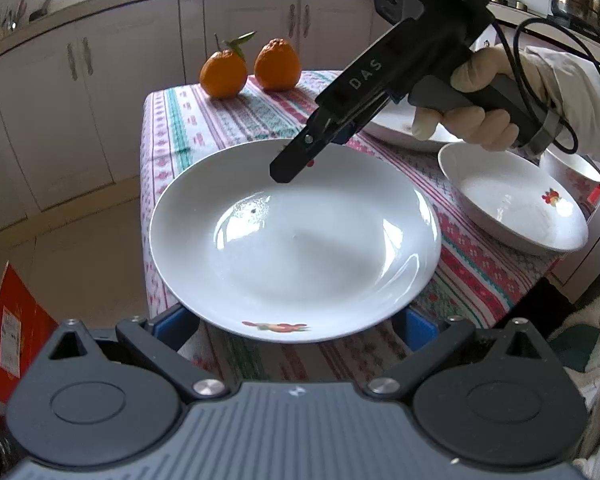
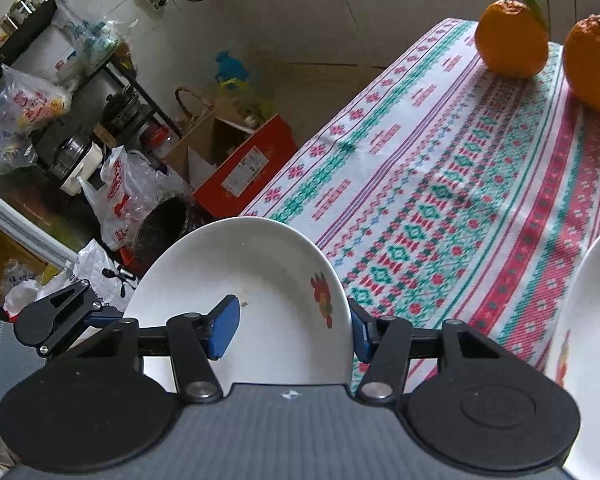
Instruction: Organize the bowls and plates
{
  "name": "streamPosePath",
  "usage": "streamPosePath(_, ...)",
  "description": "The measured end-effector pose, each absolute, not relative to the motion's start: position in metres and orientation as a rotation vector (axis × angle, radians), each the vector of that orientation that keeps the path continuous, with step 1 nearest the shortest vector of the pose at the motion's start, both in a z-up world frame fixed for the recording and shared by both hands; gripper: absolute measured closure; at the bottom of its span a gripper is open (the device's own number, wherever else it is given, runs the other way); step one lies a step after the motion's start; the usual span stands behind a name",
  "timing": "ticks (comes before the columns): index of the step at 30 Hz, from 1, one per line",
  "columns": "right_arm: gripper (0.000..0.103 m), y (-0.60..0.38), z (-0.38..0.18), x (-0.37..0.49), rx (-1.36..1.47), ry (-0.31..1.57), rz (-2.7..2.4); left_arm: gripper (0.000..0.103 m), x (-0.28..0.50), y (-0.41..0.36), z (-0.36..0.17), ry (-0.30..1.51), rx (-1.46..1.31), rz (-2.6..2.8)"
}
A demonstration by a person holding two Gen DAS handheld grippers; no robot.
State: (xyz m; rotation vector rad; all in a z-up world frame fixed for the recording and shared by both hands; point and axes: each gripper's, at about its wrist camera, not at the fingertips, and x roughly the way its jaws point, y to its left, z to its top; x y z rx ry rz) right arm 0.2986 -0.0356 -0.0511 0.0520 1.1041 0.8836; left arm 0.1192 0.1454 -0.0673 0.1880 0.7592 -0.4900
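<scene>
The right hand-held gripper (image 2: pixel 293 328) clamps the rim of the white plate (image 2: pixel 260 280), one blue pad inside, one outside. The left hand-held gripper (image 1: pixel 296 330) straddles the plate's near rim; contact cannot be told. The plate sits over the tabletop's (image 2: pixel 460 160) left edge, two oranges (image 2: pixel 512 40) beyond.

The big plate (image 1: pixel 296 248) sits right in front of your left gripper (image 1: pixel 296 336), on the table (image 1: pixel 188 128). Its near edge lies between the fingers of that gripper and sticks out past the table's near edge. Your right gripper (image 1: pixel 290 168) comes in from the upper right, and its tip is over the far part of this plate. To the right of the big plate sits a smaller plate (image 1: pixel 516 204), apart from it. Behind that one lies another plate (image 1: pixel 396 130), partly hidden by your hand (image 1: pixel 476 116). Two oranges (image 1: pixel 250 66) stand side by side at the far end of the table.
</scene>
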Motion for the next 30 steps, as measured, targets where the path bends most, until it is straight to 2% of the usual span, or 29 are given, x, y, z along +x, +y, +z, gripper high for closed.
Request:
streamPosePath(18, 0.040, -0.061, -0.052, 0.338, 0.074, 1.056, 0.776, 0.002, 0.180, 0.130, -0.074, 0.717, 0.246, -0.552)
streamPosePath(30, 0.040, -0.063, -0.056, 0.345, 0.079, 1.059, 0.746, 0.002, 0.190, 0.130, -0.078, 0.725, 0.249, -0.560)
